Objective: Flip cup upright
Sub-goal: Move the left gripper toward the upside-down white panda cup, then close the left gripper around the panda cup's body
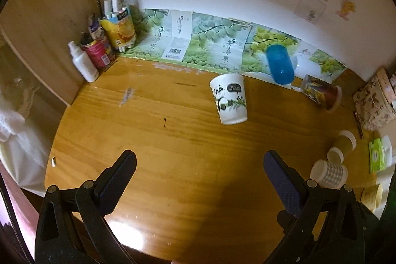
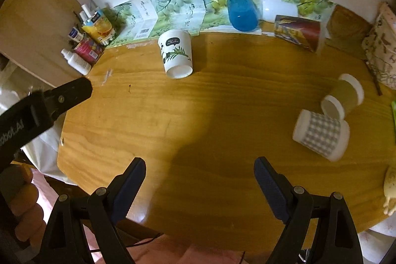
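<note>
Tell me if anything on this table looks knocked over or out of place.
Several cups lie tipped on their sides: the panda cup mid-table, the checked cup and brown cup to the right, and the blue cup by the wall. No spill shows.

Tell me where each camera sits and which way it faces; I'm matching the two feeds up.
Left wrist: on the left gripper, open, low over the near table edge, facing the wall; only its fingers show.
Right wrist: on the right gripper, open, alongside, facing likewise; its fingers and the left gripper show.
Shared: panda cup lying tipped, blue cup, checked cup.
</note>
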### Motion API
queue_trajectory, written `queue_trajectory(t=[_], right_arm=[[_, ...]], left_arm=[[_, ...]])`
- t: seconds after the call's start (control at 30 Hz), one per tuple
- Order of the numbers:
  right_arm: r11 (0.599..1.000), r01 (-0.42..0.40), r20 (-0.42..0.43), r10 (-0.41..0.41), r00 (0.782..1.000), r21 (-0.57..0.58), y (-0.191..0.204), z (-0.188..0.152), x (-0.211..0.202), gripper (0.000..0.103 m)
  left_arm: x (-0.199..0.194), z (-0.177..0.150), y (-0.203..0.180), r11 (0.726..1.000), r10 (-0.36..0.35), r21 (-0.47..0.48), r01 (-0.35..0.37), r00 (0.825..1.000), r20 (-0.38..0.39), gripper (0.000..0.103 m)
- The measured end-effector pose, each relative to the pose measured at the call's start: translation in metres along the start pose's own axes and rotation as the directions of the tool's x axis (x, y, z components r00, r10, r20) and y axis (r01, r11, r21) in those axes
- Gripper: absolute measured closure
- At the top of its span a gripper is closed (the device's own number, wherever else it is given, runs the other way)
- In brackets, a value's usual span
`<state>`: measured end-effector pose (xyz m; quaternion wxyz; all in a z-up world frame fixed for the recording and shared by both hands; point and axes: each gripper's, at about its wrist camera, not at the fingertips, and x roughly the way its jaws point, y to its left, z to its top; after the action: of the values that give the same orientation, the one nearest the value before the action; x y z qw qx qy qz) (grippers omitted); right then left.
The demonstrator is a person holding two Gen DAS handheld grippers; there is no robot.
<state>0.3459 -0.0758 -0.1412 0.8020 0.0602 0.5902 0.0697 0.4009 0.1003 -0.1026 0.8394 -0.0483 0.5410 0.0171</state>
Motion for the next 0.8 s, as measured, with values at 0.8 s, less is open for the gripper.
queue_trajectory(t=[0.8], right_arm=[[0.997, 0.029, -0.194, -0.014, 0.981, 0.075, -0.02, 0.092, 0.105, 0.013]], left_arm=[[0.161, 0.077, -0.021, 0.989, -0.131, -0.102, 0.104, 0.938, -0.32, 0.001]])
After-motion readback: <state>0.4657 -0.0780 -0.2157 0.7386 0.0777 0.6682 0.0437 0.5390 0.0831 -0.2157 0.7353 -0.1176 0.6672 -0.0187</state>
